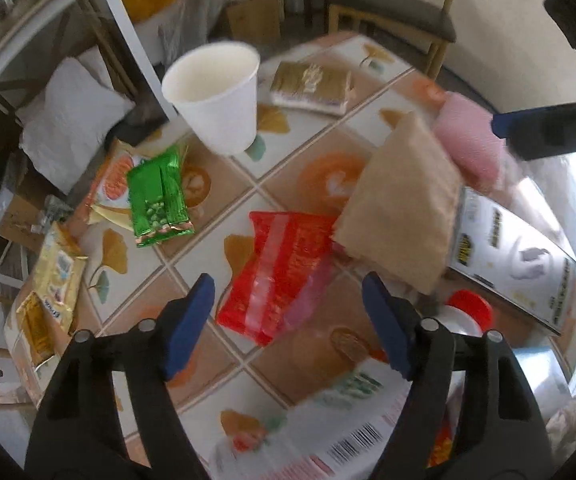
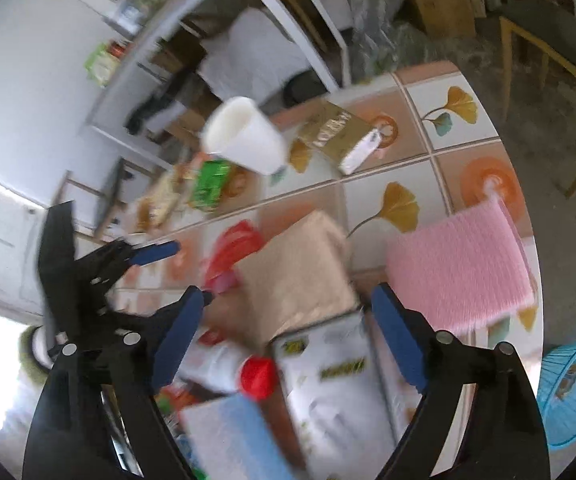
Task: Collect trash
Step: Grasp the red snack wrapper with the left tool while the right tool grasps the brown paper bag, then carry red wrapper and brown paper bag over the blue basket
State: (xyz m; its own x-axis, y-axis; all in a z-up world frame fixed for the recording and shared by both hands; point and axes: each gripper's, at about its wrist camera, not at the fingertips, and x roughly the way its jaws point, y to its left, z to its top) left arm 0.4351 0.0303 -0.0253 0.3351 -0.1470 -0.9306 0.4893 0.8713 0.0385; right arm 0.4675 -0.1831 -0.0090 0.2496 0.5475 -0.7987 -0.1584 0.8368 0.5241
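My left gripper (image 1: 288, 292) is open and empty, just above a red snack wrapper (image 1: 278, 276) on the tiled table. A tan paper bag (image 1: 402, 200) lies to its right. A white paper cup (image 1: 218, 96), a green wrapper (image 1: 160, 196), a gold packet (image 1: 310, 86) and yellow wrappers (image 1: 54, 284) lie around. My right gripper (image 2: 288, 304) is open and empty, over the tan bag (image 2: 300, 276) and a white box (image 2: 336, 392). The left gripper shows at its left (image 2: 156, 250). The red wrapper (image 2: 232, 252) and cup (image 2: 246, 136) show beyond.
A pink cloth (image 2: 460, 272) lies near the table's right edge. A red-capped bottle (image 2: 256, 376) lies by the white box. A blue basket (image 2: 572, 388) sits below the table, right. A chair (image 1: 400, 12) stands behind the table (image 1: 308, 176).
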